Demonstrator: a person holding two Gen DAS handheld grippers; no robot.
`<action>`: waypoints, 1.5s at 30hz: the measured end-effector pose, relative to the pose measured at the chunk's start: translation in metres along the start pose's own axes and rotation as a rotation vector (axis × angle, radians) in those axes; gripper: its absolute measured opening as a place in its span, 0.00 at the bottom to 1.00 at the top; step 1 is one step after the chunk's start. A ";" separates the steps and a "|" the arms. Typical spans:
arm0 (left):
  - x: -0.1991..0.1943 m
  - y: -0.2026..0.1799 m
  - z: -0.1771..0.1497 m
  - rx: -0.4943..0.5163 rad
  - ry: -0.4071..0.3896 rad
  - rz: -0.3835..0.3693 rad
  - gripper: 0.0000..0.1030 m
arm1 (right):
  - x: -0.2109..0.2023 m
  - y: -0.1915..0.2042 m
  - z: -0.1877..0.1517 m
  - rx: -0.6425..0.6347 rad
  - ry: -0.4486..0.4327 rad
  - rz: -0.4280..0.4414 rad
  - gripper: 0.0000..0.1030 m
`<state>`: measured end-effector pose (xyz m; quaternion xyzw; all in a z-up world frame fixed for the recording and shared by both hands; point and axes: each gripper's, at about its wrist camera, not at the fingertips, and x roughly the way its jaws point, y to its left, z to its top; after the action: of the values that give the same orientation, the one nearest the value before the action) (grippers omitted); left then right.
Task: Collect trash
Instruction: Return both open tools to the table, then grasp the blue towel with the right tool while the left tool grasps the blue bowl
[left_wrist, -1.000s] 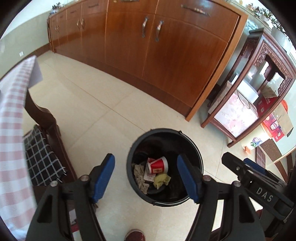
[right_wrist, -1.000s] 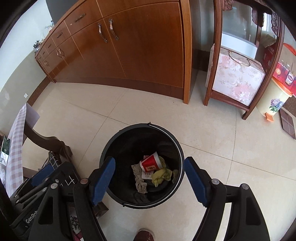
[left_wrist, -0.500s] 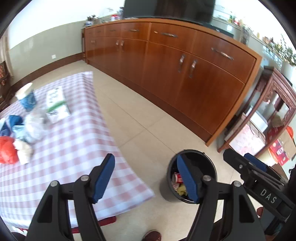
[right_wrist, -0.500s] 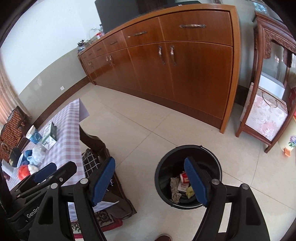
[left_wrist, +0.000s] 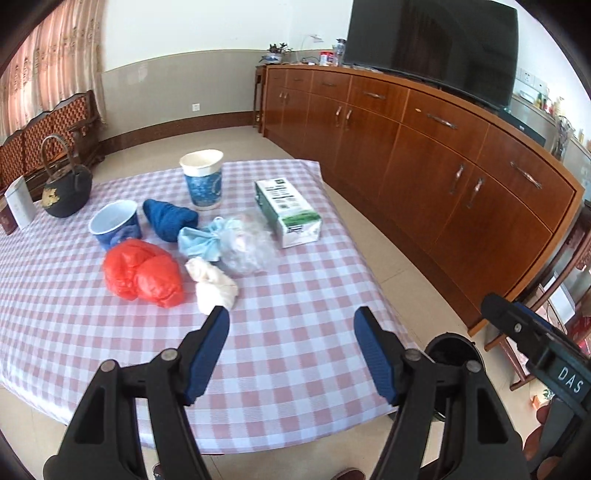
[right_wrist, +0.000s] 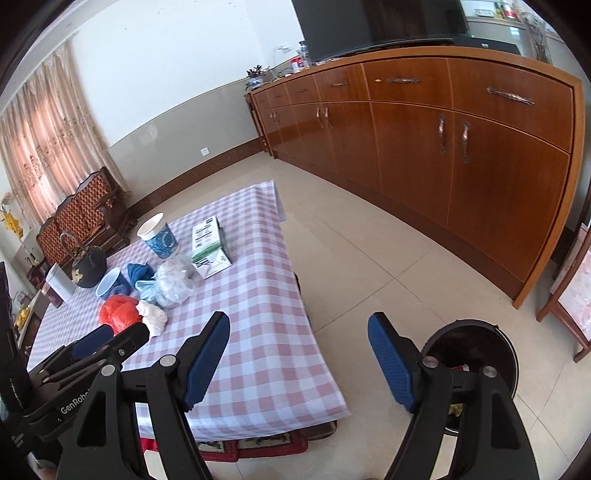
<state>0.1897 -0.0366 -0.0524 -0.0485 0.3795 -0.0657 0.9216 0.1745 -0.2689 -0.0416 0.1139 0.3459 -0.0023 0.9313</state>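
Right now we have the long wooden sideboard (left_wrist: 424, 155) along the far wall, a dark TV screen (left_wrist: 432, 44) on top of it. Next in size, the low table in a pink-and-white checked cloth (left_wrist: 295, 332) fills most of the left wrist view. On the floor past the table's near right corner stands the black trash bin (right_wrist: 476, 339); scraps inside it are partly hidden behind our right gripper's finger. Trash sits bunched toward the table's far left part: a green-and-white carton (left_wrist: 288, 212) lying nearest the far right edge, a crumpled red plastic bag (left_wrist: 142, 273) closest to us, a clear plastic bag (left_wrist: 247, 243) touching a light blue wad (left_wrist: 197, 242), a white wad (left_wrist: 214, 286) just beside the red bag, a dark blue wad (left_wrist: 168, 219), an upright tall paper cup (left_wrist: 203, 179) and a short blue cup (left_wrist: 114, 223). A black kettle (left_wrist: 66, 184) stands near the far left edge. Our left gripper (left_wrist: 291, 350) hovers over the table's near edge, jaws wide, nothing between them. Our right gripper (right_wrist: 299, 358) hangs over the near right corner, jaws wide too, empty, apart from all trash.
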 end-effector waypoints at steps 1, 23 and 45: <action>-0.001 0.008 -0.001 -0.010 -0.001 0.009 0.69 | 0.002 0.008 0.000 -0.013 0.000 0.009 0.77; 0.008 0.113 0.008 -0.168 -0.012 0.152 0.69 | 0.050 0.109 0.012 -0.161 0.039 0.119 0.77; 0.062 0.176 0.042 -0.222 0.006 0.224 0.69 | 0.136 0.149 0.036 -0.182 0.092 0.140 0.77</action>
<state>0.2782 0.1284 -0.0901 -0.1075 0.3903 0.0795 0.9109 0.3139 -0.1209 -0.0715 0.0526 0.3781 0.0996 0.9189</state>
